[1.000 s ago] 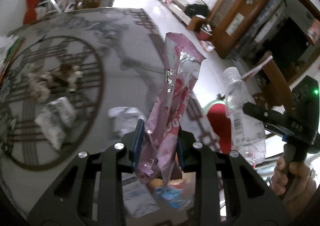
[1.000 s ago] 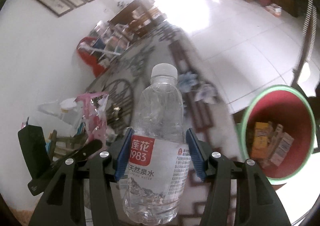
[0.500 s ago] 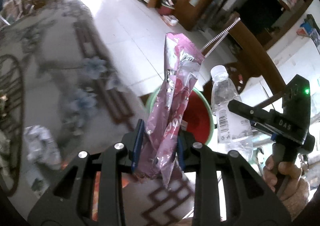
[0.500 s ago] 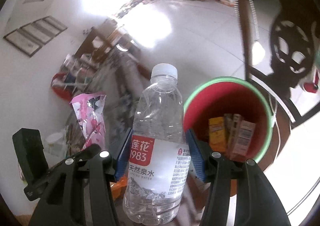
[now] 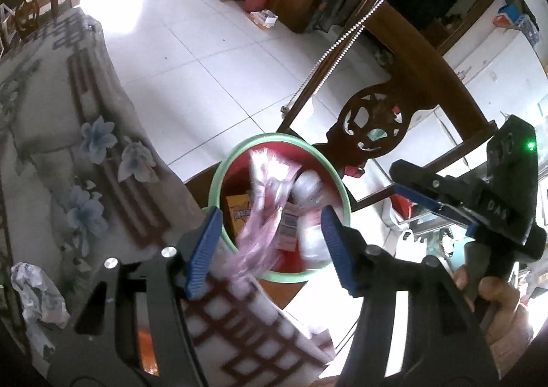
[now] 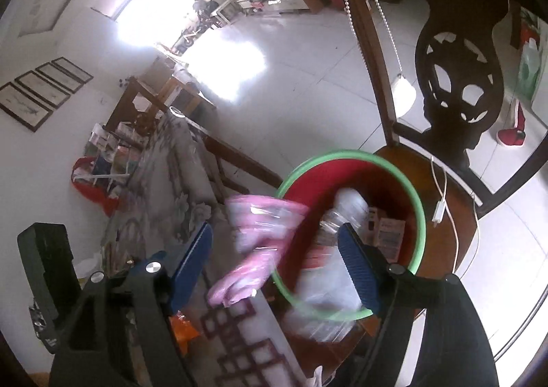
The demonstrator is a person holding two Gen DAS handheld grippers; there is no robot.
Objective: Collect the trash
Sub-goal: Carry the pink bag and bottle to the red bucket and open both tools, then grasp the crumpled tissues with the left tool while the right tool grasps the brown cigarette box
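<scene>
Both grippers release trash over the red bin

The left gripper (image 5: 270,246) and the right gripper (image 6: 281,263) have just opened their fingers wide; the blurred pink wrapper (image 5: 263,209) and the clear bottle (image 6: 339,226) are loose at the green rim of the bin (image 6: 419,212), which stands beside the counter (image 5: 51,133)

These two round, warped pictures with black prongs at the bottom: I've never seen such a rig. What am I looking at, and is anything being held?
A person holds a two-finger gripper in each hand; a fisheye camera on each looks along its fingers. In the left view, the left gripper stands open over a red bin with a green rim, and the right gripper shows at the side. Both jaws have just been opening: nothing is held. The pink wrapper and plastic bottle, blurred, are dropping into the bin. A crumpled paper lies on the flowered tablecloth.
</scene>
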